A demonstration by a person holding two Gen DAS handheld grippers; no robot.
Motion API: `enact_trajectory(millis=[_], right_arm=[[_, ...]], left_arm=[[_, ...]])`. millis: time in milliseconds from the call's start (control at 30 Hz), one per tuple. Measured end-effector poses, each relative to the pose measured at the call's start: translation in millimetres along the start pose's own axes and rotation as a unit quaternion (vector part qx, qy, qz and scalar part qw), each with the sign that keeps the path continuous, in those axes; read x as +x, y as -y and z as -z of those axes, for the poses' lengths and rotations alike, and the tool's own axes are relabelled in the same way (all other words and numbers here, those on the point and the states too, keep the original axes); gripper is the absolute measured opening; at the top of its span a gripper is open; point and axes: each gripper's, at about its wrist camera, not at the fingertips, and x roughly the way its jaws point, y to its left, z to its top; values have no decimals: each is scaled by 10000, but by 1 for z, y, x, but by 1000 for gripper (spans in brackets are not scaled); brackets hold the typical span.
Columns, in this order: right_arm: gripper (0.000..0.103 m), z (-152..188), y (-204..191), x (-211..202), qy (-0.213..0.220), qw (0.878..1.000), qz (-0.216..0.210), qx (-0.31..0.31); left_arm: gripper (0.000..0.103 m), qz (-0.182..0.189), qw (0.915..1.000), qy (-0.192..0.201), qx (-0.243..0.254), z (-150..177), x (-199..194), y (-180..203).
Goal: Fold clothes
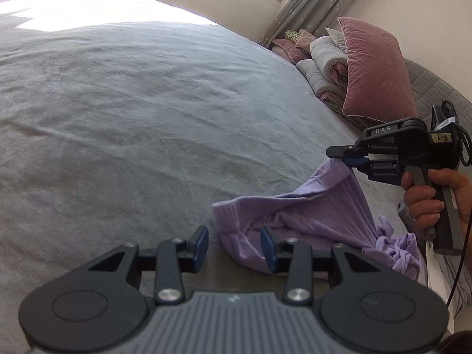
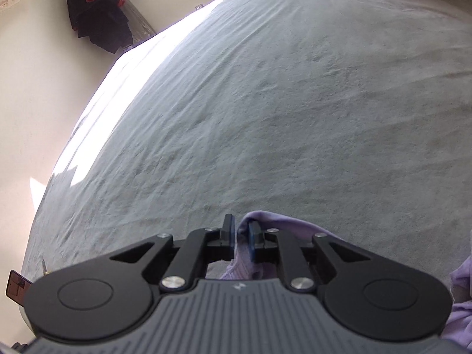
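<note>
We see the lilac ribbed garment (image 1: 309,221) crumpled at the grey bed's (image 1: 132,103) near edge, no fold made yet. Our right gripper (image 2: 241,237) fingers pinch its edge; our left gripper (image 1: 234,246) fingers stand apart, empty.

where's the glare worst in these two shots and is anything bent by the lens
Left wrist view: sunlight blows out the far corner of the bed to pure white, and the fisheye domes the bed's surface. Right wrist view: a blown-out strip runs along the bed's left edge, the bed bulges likewise, and the dark jacket on the wall hangs slanted.
</note>
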Motion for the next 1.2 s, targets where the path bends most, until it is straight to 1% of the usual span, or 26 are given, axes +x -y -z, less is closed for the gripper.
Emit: enact_trajectory(millis=[100, 133, 167, 233, 367, 433, 500, 533, 567, 633, 700, 767, 833, 1000, 1067, 1133, 1167, 1200], right_arm=[[16, -7, -2, 4, -97, 9999, -54, 82], [20, -9, -4, 5, -138, 9998, -79, 100], [31, -11, -5, 7, -179, 9997, -103, 118], [43, -11, -5, 12, -281, 9992, -193, 210], [43, -10, -7, 17, -171, 9995, -73, 249], [43, -15, -6, 21, -249, 9984, -179, 475], [43, -22, -6, 25, -368, 9962, -302, 727], [43, -25, -8, 29, -442, 9954, -273, 805], [43, -27, -10, 32, -487, 9950, -240, 833], [43, -30, -13, 37, -544, 9945, -210, 867], [43, -31, -14, 44, -662, 9933, -219, 918], [43, -30, -15, 52, -784, 9935, -8, 829], [43, -28, -17, 58, -842, 9939, 206, 675], [48, -24, -5, 56, -859, 9932, 79, 777], [48, -22, 0, 52, -887, 9931, 135, 758], [48, -20, 6, 47, -905, 9928, 103, 775], [48, -19, 9, 43, -892, 9929, 91, 783], [49, -17, 13, 40, -869, 9930, 79, 799]], left_arm=[[39, 13, 10000, -11, -19, 0, 7, 2], [38, 18, 10000, -5, -29, 0, 8, 3], [38, 23, 10000, 13, -43, 0, 9, 2], [38, 26, 9999, 49, -84, -1, 11, 1], [37, 47, 9997, 137, -176, -3, 12, -3], [35, 55, 9997, 176, -185, -3, 12, -3], [31, 62, 9996, 230, -172, -3, 13, -3], [29, 67, 9995, 251, -165, -2, 13, -3], [23, 83, 9995, 274, -156, -2, 14, -2], [15, 118, 9993, 309, -153, -2, 14, -3], [11, 132, 9991, 361, -164, -2, 13, -3], [8, 142, 9989, 419, -178, -2, 11, -4], [7, 153, 9986, 477, -192, -2, 9, -5], [7, 182, 9991, 375, -65, -1, 10, -5], [9, 223, 9993, 312, -39, 0, 11, -4], [10, 233, 9992, 315, -36, 0, 12, -5], [14, 242, 9992, 323, -47, 0, 12, -6], [15, 252, 9991, 333, -68, 0, 14, -7]])
